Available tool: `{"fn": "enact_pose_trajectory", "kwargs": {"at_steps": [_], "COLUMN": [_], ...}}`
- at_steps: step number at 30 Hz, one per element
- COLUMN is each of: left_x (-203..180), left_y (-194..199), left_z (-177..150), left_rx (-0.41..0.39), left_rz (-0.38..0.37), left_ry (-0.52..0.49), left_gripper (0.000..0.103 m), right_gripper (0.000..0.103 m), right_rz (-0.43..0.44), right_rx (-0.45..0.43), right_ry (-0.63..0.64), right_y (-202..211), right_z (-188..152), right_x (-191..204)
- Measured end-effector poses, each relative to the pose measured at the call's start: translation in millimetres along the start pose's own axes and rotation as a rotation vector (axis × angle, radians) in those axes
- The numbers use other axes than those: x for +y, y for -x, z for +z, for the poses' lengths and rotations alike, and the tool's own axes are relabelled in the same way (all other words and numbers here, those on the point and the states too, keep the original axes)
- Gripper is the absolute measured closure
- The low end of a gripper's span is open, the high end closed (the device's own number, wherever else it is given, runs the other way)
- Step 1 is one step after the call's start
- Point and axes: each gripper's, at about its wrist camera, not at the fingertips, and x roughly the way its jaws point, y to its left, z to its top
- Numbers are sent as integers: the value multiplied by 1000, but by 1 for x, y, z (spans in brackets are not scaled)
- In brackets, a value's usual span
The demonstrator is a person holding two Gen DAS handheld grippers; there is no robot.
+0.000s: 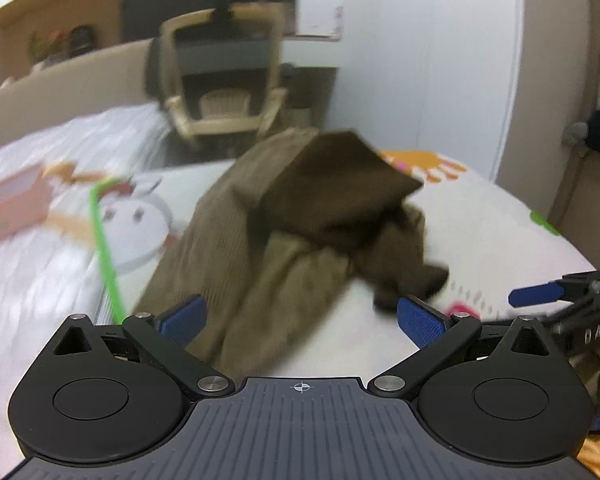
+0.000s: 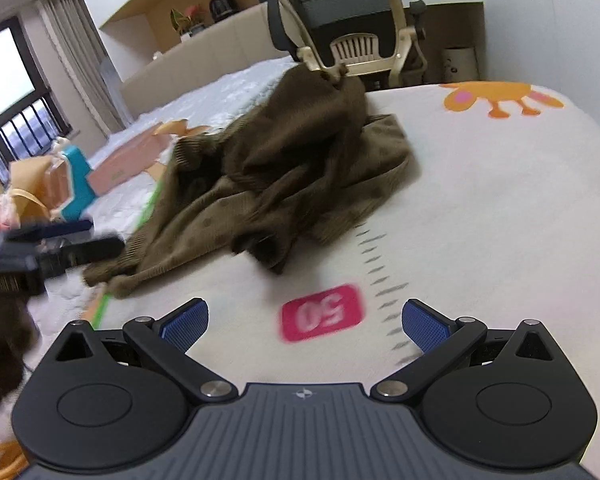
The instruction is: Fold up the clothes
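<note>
We see the left gripper (image 1: 300, 318) with its blue-padded fingers (image 1: 184, 316) spread wide, nothing between them. The right gripper (image 2: 305, 322) shows the same spread, its pads (image 2: 424, 326) well apart and empty. Each enters the other's view from the side.

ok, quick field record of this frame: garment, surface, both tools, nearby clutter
garment: brown garment, crumpled in a heap, unfolded
surface: white printed blanket on a bed, pink "50" patch ahead of the right tool
left tool: open, empty, garment's near edge between its fingers, not gripped
right tool: open, empty, short of the garment
clutter: pink box and teal item beyond the garment; office chair behind the bed
</note>
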Motion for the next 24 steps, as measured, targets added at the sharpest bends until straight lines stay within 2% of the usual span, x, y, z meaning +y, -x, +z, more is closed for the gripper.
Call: {"fn": "enact_pose_trajectory", "kwargs": {"at_steps": [3,5,8,11,12,15,17,18,20,21,24], "left_x": [10,17,34,59,69,92,100,104,104,104,107], "left_y": [-27,-47,-79,-104,-108,-117,-121,-123,-132,-136,-149], "left_z": [23,37,54,64,62,56,49,46,41,39,36], "left_rx": [-2,4,19,55,63,86,102,109,127,135,153], "left_rz": [-34,-53,-36,-59,-85,-158,-202,-222,-199,-187,-155], "left_ry": [-44,-72,-69,3,39,122,147,158,154,152,192], "left_gripper": [0,0,0,0,0,0,0,0,0,0,0], "right_gripper": [0,0,0,0,0,0,0,4,27,41,42], "right_rz": [-29,-15,-42,-94,-84,-36,-50,-28,9,13,31], "right_rx": [48,36,58,150,171,102,-22,-74,-87,-85,-46], "right_ry": [-45,-70,-90,41,87,115,100,102,103,84,51], "right_y": [-16,-19,-23,-33,-36,-38,-43,-50,-80,-98,-149], "right_z": [6,7,11,19,27,61,96,112,144,154,165], "right_x": [-14,-19,-16,-1,2,-6,-14,-19,-30,-34,-44]}}
